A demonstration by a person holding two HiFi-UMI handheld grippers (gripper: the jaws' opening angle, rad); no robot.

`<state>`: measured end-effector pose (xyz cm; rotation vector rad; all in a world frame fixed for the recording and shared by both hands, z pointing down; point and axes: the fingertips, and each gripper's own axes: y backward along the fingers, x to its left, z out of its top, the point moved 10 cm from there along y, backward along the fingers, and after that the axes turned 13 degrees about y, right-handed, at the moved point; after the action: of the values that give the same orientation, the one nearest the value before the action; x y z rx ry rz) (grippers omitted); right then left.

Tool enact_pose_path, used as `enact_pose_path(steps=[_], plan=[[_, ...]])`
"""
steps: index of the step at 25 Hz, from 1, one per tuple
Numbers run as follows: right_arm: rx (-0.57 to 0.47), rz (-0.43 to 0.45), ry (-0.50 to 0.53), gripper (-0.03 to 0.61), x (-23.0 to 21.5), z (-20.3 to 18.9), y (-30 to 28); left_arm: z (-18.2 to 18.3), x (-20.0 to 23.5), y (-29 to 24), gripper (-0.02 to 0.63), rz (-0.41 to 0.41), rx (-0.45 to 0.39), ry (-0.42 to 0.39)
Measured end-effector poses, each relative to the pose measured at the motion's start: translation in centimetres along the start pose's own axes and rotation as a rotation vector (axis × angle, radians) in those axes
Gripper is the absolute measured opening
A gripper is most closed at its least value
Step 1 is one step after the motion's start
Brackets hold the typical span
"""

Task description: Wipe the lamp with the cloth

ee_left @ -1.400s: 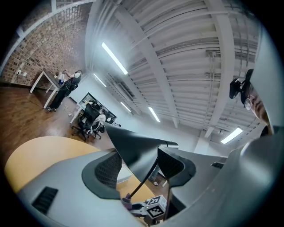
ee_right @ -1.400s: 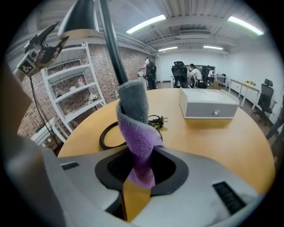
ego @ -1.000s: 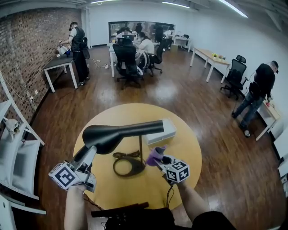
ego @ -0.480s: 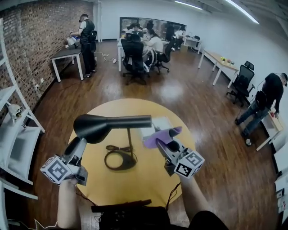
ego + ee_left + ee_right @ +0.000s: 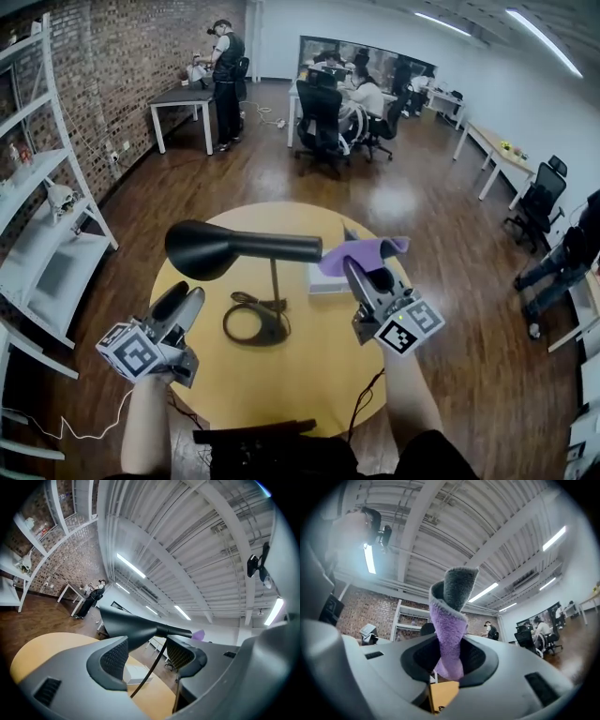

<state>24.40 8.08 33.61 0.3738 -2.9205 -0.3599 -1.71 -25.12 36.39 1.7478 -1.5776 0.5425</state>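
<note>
Your right gripper [image 5: 362, 272] clenched the purple cloth [image 5: 364, 250] at the end of the lamp [image 5: 234, 249] arm; your left gripper [image 5: 184, 302] hung below the shade, jaws apart, gripping nothing; the lamp stood on the round table [image 5: 300, 380].

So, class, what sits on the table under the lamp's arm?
The ring base, stem and cord; a white box lies partly hidden behind the arm and purple cloth.

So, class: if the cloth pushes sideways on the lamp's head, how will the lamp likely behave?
Likely wobbles or tips: the lamp carries a long head on a thin stem. Its ring base looks light, so it may slide.
</note>
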Motion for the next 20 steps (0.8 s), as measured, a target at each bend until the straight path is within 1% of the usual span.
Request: enact_pose_path(steps=[1, 3, 6, 7, 9, 10, 11, 12, 13, 15, 16, 18, 20], plan=[[0.003, -0.014, -0.014, 0.101, -0.7, 0.2, -0.7, -0.4, -0.3, 0.0, 0.239, 0.003, -0.010, -0.002], [-0.008, -0.007, -0.064, 0.101, -1.7, 0.6, -2.1, -1.2, -0.9, 0.1, 0.239, 0.002, -0.018, -0.007], [-0.036, 0.004, -0.135, 0.101, -1.7, 0.6, -3.4, -2.0, -1.6, 0.0, 0.239, -0.013, 0.016, -0.032], [-0.033, -0.016, -0.140, 0.101, -1.6, 0.4, -3.6, -2.2, -1.7, -0.1, 0.240, -0.019, 0.033, -0.044], [0.002, -0.117, -0.145, 0.101, -1.8, -0.3, -3.9, -2.4, -1.5, -0.6, 0.239, -0.026, 0.069, -0.071], [0.020, -0.168, -0.166, 0.101, -1.9, -0.8, -3.9, -2.6, -1.4, -1.0, 0.239, -0.029, 0.086, -0.090], [0.031, -0.190, -0.193, 0.101, -2.0, -1.3, -4.0, -2.9, -1.5, -1.4, 0.241, -0.033, 0.102, -0.112], [0.034, -0.175, -0.214, 0.101, -1.9, -1.5, -4.0, -3.3, -1.8, -2.1, 0.239, -0.038, 0.120, -0.134], [0.036, -0.136, -0.223, 0.101, -1.8, -1.4, -4.1, -3.9, -2.1, -3.0, 0.240, -0.044, 0.137, -0.150], [0.048, -0.073, -0.208, 0.101, -1.3, -0.8, -4.2, -5.2, -2.9, -5.0, 0.241, -0.055, 0.164, -0.159], [0.053, -0.070, -0.195, 0.094, -1.2, -0.4, -4.2, -5.8, -3.3, -5.9, 0.241, -0.056, 0.175, -0.166], [0.036, -0.076, -0.200, 0.094, -1.1, -0.2, -4.1, -6.6, -4.1, -7.7, 0.241, -0.046, 0.186, -0.209], [-0.001, -0.033, -0.224, 0.094, -1.3, 0.1, -3.9, -7.4, -4.8, -9.6, 0.241, -0.019, 0.171, -0.267]])
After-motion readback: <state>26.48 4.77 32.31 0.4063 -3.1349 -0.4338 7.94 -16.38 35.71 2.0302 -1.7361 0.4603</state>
